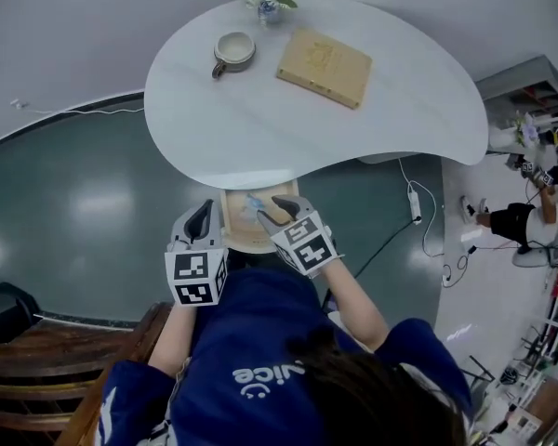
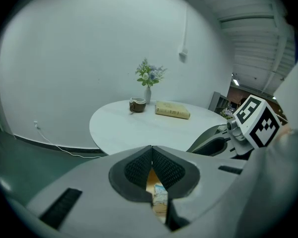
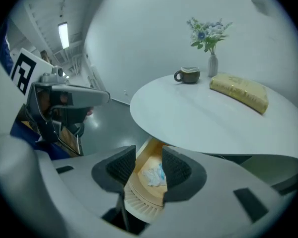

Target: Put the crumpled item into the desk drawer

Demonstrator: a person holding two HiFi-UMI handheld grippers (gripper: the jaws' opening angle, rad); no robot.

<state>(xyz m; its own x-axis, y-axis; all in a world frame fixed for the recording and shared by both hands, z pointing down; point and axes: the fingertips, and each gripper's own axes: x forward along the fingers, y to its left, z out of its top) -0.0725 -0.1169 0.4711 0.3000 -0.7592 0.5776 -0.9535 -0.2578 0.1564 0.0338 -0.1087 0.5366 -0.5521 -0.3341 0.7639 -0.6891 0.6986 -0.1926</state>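
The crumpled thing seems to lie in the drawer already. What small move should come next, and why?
Probably draw the right gripper back a little, then push the drawer inward by its front. The crumpled item lies inside the open drawer, free of the right gripper's jaws, which stand apart, and the left gripper is shut and empty.

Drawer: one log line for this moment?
drawer open | crumpled item inside drawer | right gripper open, over drawer | left gripper shut, empty
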